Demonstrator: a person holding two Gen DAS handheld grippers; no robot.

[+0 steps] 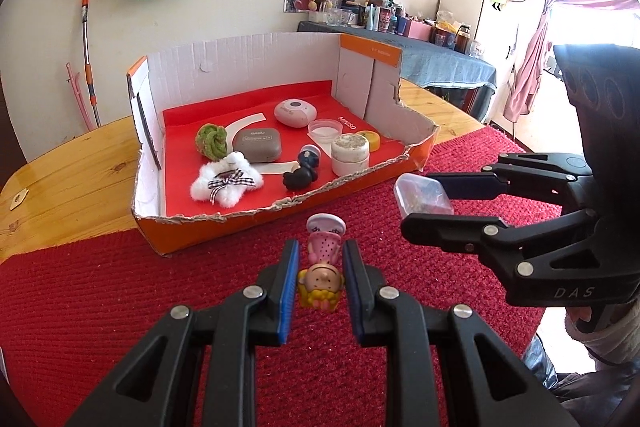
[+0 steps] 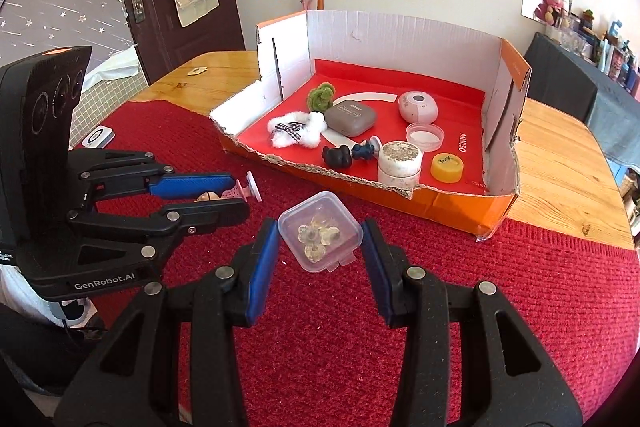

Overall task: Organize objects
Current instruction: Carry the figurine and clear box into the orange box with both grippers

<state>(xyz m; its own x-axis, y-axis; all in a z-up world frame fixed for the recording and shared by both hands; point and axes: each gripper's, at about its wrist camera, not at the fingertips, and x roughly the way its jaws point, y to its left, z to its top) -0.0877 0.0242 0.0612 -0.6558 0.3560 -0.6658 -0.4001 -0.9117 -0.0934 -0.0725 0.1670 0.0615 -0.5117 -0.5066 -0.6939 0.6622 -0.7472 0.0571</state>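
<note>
My left gripper (image 1: 320,251) is shut on a small cartoon figurine (image 1: 322,273) with a pink dress and yellow hair, held just above the red mat. It also shows in the right wrist view (image 2: 224,193). My right gripper (image 2: 320,233) is shut on a small clear plastic box (image 2: 320,231) with pale trinkets inside; the pads touch its two sides. That box also shows in the left wrist view (image 1: 422,193). Both are in front of the torn orange cardboard tray (image 1: 224,227), close to its low front wall.
The tray holds a white plush (image 1: 226,181), a green knit piece (image 1: 212,141), a grey case (image 1: 256,143), a pink case (image 1: 295,111), a white jar (image 1: 350,153), a yellow cap (image 1: 370,139), a clear lid (image 1: 325,129) and dark figurines (image 1: 300,173). A round white gadget (image 2: 98,137) lies at the mat's left.
</note>
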